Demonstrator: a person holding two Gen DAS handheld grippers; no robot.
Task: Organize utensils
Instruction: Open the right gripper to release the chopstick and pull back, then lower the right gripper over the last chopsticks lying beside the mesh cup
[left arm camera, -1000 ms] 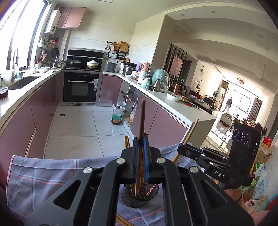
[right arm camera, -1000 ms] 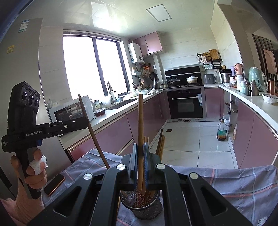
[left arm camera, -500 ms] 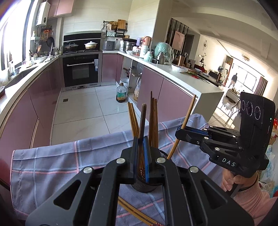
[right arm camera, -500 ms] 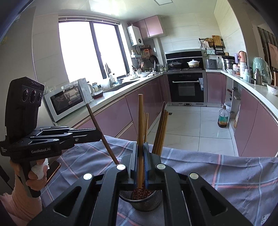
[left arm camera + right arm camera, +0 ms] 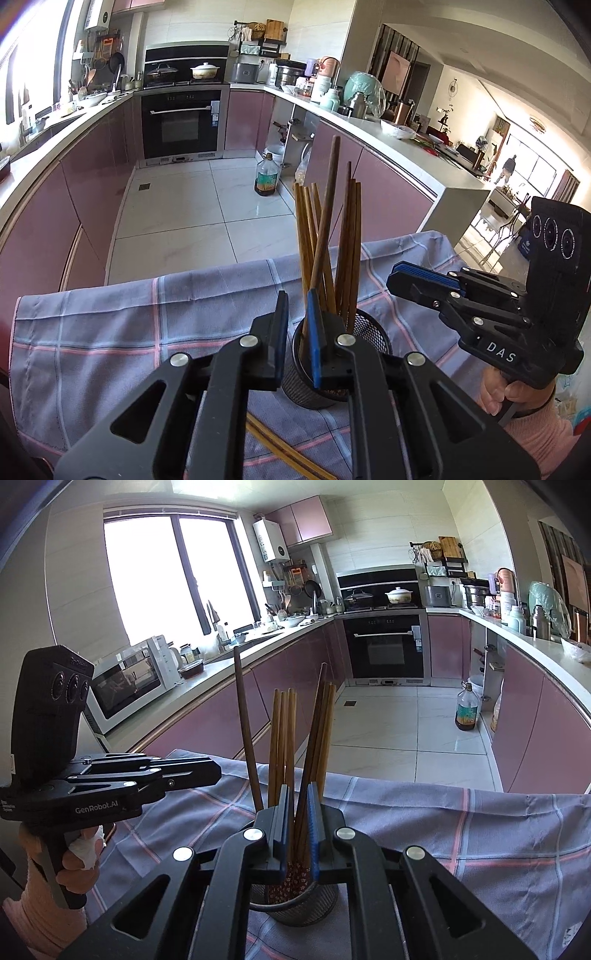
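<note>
My left gripper (image 5: pixel 295 325) is parting its blue pads, nothing between them; the dark chopstick (image 5: pixel 325 229) leans in the mesh cup (image 5: pixel 373 332) just ahead. Right gripper (image 5: pixel 298 812) stands narrowly open, empty. Most slim wooden sticks are upright in that round wire holder. Two chopsticks (image 5: pixel 280 450) lie below my fingers on the checked cloth (image 5: pixel 110 325).
</note>
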